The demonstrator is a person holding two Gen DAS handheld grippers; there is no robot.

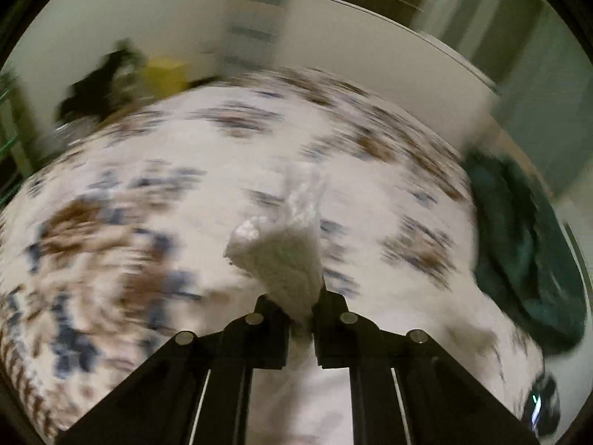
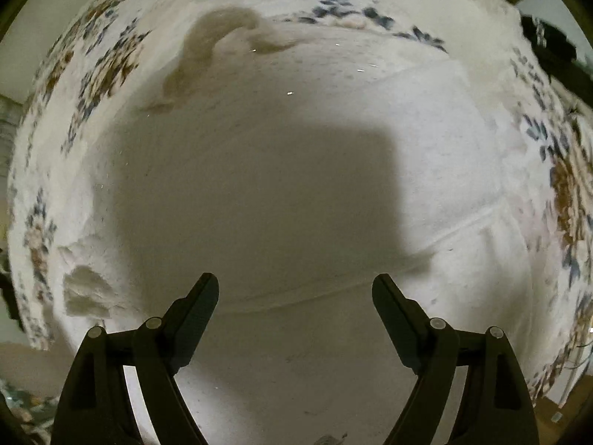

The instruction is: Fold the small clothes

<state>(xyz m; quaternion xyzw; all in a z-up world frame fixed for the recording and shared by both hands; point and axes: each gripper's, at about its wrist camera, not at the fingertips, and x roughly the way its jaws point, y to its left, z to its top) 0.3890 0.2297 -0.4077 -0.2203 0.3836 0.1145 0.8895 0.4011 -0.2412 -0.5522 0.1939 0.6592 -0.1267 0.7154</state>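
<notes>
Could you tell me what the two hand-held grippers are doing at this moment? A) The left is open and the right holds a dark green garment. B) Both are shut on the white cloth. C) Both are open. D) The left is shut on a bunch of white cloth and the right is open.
D: the left hand-held gripper pinches a bunch of the white cloth, while the right hand-held gripper has its fingers spread apart, holding nothing.

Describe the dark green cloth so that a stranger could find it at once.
Start from the floral bedspread covering the bed. Follow it to its right edge in the left wrist view: the dark green cloth lies crumpled there. It alone is plain dark teal; the garment nearby is white.
</notes>
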